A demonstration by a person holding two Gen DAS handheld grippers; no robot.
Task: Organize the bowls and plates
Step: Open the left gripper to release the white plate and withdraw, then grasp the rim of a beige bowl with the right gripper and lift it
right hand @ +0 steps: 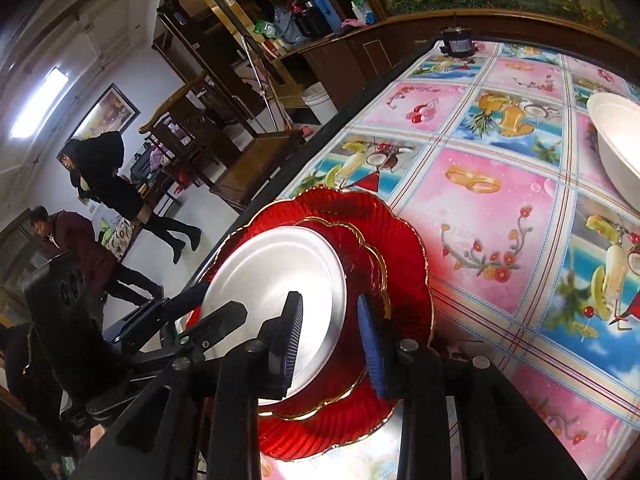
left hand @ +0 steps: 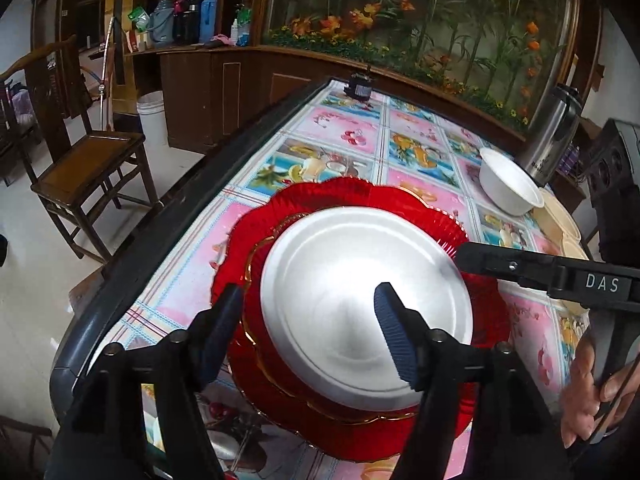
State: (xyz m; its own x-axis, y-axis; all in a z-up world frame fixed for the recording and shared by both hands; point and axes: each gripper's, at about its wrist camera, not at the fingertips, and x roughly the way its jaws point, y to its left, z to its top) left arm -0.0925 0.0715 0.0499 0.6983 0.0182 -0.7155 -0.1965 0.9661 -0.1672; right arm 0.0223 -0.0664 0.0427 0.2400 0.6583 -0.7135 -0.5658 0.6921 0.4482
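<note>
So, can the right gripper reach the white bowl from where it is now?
Probably yes. The right gripper is open, holds nothing, and only bare patterned tablecloth lies between it and the white bowl.

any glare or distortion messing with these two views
Left wrist view: soft glare washes out the silver plate atop the red plates; fisheye bends the table edge. Right wrist view: the white bowl is overexposed, and the scene looks tilted and curved.

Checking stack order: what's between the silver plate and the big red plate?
A smaller gold-rimmed red plate lies between the silver plate and the big red plate; right wrist view shows it best.
</note>
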